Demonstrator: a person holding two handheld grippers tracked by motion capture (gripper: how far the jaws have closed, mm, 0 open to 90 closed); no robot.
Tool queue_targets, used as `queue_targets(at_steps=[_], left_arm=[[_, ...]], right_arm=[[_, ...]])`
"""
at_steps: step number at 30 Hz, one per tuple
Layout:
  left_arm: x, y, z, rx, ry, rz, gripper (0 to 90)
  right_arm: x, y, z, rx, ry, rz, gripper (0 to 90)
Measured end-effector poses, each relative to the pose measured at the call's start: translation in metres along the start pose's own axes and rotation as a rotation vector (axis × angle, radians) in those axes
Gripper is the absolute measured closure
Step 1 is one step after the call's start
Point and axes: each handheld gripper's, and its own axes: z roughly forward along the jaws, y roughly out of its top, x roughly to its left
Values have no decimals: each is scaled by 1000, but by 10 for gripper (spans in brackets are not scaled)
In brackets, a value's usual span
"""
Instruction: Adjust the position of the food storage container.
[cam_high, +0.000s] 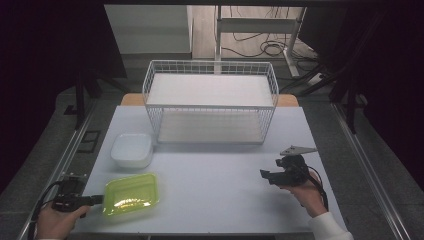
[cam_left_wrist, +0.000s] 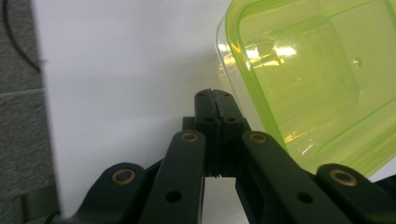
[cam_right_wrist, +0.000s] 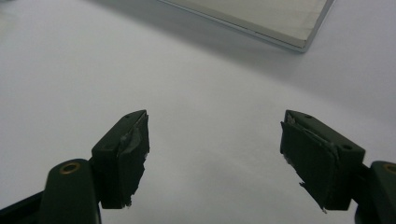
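Note:
A see-through lime-green plastic container (cam_high: 131, 193) lies on the white table (cam_high: 215, 175) near the front left. My left gripper (cam_high: 99, 200) lies level at its left edge, held by a hand at the table's corner. In the left gripper view the jaws (cam_left_wrist: 215, 95) are pressed together, nothing shows between them, and the green container's rim (cam_left_wrist: 243, 70) runs just beside their tips. My right gripper (cam_high: 265, 174) is held over the table at the right, pointing left. The right gripper view has its jaws (cam_right_wrist: 215, 154) wide apart above bare table.
A white wire rack (cam_high: 210, 100) with two white shelves stands at the back middle; its lower board's corner (cam_right_wrist: 280, 23) lies ahead of the right gripper. A white tub (cam_high: 132, 149) sits behind the green container. Metal rails run along both table sides.

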Motion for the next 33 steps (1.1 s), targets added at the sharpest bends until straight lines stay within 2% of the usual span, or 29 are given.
queue_targets(at_steps=[14,27,33], left_arm=[[-36,16,19,30,-53,61,897],[-82,36,46,62,-102,133,897],[-108,49,59,66,-113,190,897]], right_arm=[[0,0,1,-1,1,-5,238],[0,0,1,2,7,-8,236],[-1,0,0,2,6,-8,236]])
